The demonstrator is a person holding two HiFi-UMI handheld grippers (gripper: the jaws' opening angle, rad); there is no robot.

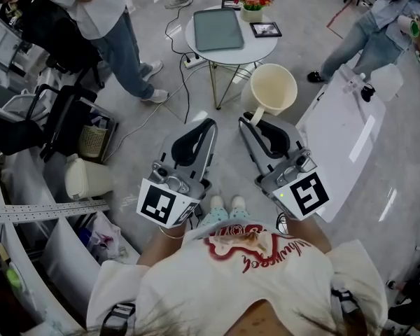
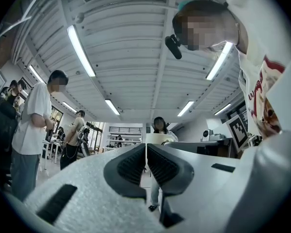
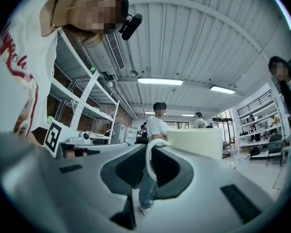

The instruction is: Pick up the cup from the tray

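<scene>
Clearly off the grey tray (image 1: 218,29), the cream cup (image 1: 273,88) hangs by its handle (image 3: 148,160), which is clamped in the jaws of the right gripper (image 1: 250,120). It sits mouth up over the floor, well apart from the round worktop (image 1: 262,47). Beside it, the left gripper (image 1: 208,123) has its jaws pressed together on nothing.

My head camera looks steeply down past my chest at the left gripper (image 1: 208,122), right gripper (image 1: 248,117), floor (image 1: 227,156) and a round surface (image 1: 255,47) ahead. Each gripper camera sits close behind its fingers (image 2: 131,166), tilted up toward the ceiling (image 2: 126,47). All three see the cup (image 1: 273,89).
</scene>
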